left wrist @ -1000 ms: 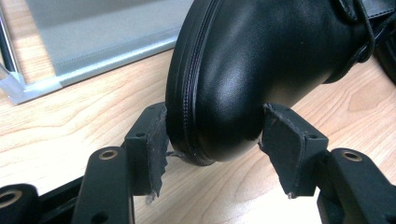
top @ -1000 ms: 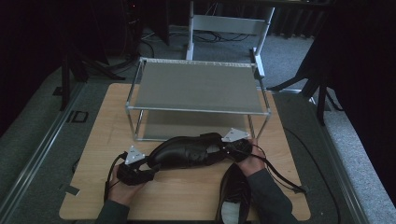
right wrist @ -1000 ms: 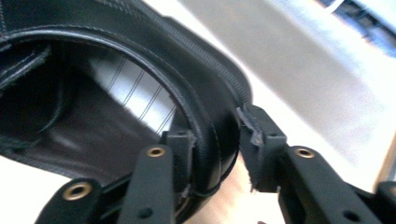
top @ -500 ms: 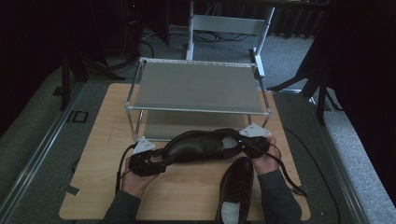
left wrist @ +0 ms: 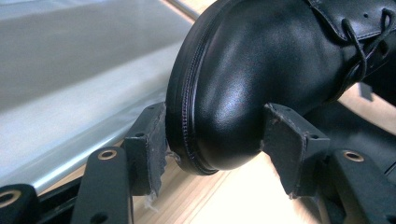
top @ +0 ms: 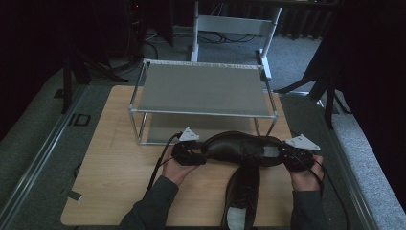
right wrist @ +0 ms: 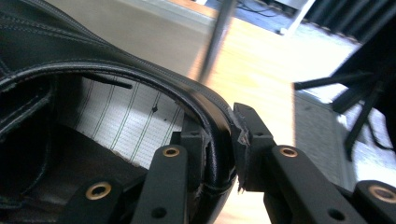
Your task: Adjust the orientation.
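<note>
High view: the left hand-held gripper (top: 191, 154) is clamped on the toe of the black shoe (top: 242, 147), whose long axis runs crosswise, level with the shoe rack (top: 203, 112) front and just before its lower shelf. The right hand-held gripper (top: 292, 157) pinches the heel collar. Both hands come up from below, one at each end. A second shoe (top: 242, 194) lies on the tabletop (top: 112, 163).

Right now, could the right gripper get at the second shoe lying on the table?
Probably not yet. The right gripper is shut on the heel of the held shoe, whose toe the left gripper clamps. The second shoe lies close below with nothing over it, but the gripper must let go first.
</note>
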The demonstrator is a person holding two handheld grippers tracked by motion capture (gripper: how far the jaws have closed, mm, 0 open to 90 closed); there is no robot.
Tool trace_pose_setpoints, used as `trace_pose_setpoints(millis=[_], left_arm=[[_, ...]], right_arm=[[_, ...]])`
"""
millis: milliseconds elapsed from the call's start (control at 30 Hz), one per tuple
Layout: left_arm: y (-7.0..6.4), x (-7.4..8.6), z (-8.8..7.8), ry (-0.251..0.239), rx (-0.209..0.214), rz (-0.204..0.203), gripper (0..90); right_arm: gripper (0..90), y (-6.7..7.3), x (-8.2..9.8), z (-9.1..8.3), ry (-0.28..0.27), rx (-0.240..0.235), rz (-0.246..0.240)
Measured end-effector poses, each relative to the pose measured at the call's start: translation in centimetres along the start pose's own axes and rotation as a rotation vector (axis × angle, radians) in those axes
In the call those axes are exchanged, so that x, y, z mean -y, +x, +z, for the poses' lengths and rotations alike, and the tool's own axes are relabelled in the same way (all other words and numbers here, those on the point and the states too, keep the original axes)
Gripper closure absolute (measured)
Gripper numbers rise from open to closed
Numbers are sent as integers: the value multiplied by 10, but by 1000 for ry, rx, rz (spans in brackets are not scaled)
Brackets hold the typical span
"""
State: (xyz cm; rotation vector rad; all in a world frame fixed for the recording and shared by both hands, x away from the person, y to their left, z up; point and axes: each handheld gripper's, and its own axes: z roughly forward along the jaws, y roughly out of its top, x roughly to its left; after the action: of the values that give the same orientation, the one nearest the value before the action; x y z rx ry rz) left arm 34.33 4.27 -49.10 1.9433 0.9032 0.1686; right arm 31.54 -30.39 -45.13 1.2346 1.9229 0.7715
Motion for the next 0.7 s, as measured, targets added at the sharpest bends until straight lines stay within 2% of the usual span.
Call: trace_pose_setpoints(millis=[100,167,200,267,300,400,433,467,500,533,567,600,700], left_arm=[[-7,-5,10,-1,-4,17,410],[-14,-7,12,3,-49,48,408],[-17,-8,11,6,-64,58,428],[-17,-8,11,6,-64,58,417],[-27,-8,-3,2,-63,92,407],[-38,-9,-15,11,-15,114,414],[-38,-9,-15,11,-15,114,418],[-45,-8,-18,22,6,127,421],[-60,-5,-20,54,45,176,422],[-60,-5,-20,54,45,176,421],[-76,-1,-21,84,87,212,421],[-83,1,-21,95,107,230,418],[-100,5,-21,111,160,251,413]], right_arm=[[757,-9,4,-6,8,30,18],[757,-14,7,-6,19,42,27],[757,-15,8,-6,24,49,34],[757,-16,10,-6,32,52,35],[755,-15,13,-4,48,61,27],[756,-15,16,-1,53,59,31],[756,-15,16,-1,53,59,31],[756,-15,16,-1,52,48,44],[755,-14,16,0,54,48,44],[755,-14,15,0,54,48,42],[754,-13,15,0,54,50,34],[753,-12,14,0,55,51,30],[752,-11,13,1,57,46,24]])
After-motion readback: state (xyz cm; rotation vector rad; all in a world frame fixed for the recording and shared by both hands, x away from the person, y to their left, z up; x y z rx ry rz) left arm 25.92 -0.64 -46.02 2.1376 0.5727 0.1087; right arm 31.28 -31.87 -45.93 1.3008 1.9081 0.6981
